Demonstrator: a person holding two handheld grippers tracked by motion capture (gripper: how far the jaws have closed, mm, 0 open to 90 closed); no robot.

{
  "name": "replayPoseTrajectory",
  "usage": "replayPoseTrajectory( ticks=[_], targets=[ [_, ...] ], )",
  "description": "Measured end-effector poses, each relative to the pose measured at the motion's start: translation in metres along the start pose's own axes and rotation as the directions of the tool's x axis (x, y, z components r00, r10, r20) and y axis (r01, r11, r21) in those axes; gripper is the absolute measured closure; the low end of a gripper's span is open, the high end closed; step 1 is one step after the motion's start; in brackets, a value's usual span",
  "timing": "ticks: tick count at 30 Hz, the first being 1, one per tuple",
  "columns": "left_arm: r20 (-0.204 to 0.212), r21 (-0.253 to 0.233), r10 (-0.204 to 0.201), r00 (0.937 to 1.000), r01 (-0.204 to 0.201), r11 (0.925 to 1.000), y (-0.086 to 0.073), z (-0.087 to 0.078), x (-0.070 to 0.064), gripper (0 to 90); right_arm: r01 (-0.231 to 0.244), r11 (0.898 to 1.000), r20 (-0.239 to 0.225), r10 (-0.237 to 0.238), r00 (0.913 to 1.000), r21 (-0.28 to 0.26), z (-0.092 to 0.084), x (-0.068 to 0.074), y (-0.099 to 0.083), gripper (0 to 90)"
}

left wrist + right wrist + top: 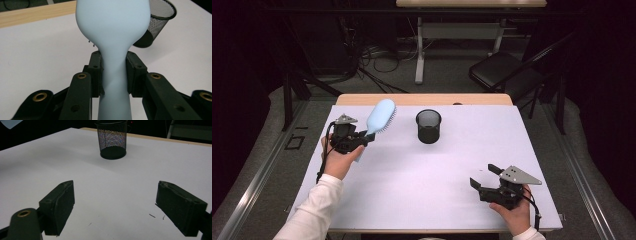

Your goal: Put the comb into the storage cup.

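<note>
L claw [368,136] clamped on blue hairbrush [380,116] handle, lifted | R claw [482,176] jaws apart, low over counter [452,165] | mesh pen cup [428,126] upright, mid-counter

table [422,170]: white top | on it: black mesh cup [428,126]

1. We see a smooth, matt pale-blue plastic hairbrush [113,37].
2. We see a black wire-mesh metal cup [111,138].
3. We see a matt white counter [437,170] with a wood edge.
4. We see matt black fingers [58,205].
</note>
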State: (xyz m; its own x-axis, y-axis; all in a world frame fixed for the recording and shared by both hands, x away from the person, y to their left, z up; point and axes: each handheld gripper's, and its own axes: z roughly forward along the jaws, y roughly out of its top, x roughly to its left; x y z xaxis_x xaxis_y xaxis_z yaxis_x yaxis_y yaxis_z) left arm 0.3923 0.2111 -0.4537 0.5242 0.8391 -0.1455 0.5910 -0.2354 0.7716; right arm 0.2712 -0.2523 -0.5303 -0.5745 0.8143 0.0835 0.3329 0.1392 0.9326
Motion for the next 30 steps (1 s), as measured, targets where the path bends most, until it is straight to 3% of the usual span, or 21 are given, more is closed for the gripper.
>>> replayPoseTrajectory(
  ticks=[6,21,30],
  targets=[
    [0.012,-0.058,0.008,0.9999,-0.007,0.9983,0.005,-0.006,-0.008,69.4,0.001,1.000,0.002,-0.001,1.0000,0.000,0.000,0.000,0.000,15.1],
    [0.039,-0.147,0.042,0.9983,-0.036,0.9885,0.010,-0.009,-0.025,69.4,0.004,1.000,0.005,-0.004,1.0000,0.001,0.000,-0.001,0.000,15.1],
    [0.040,-0.215,0.068,0.9969,-0.058,0.9748,0.011,-0.007,-0.040,69.4,0.004,1.000,0.005,-0.004,1.0000,0.000,0.000,-0.001,0.000,15.1]
  ],
)
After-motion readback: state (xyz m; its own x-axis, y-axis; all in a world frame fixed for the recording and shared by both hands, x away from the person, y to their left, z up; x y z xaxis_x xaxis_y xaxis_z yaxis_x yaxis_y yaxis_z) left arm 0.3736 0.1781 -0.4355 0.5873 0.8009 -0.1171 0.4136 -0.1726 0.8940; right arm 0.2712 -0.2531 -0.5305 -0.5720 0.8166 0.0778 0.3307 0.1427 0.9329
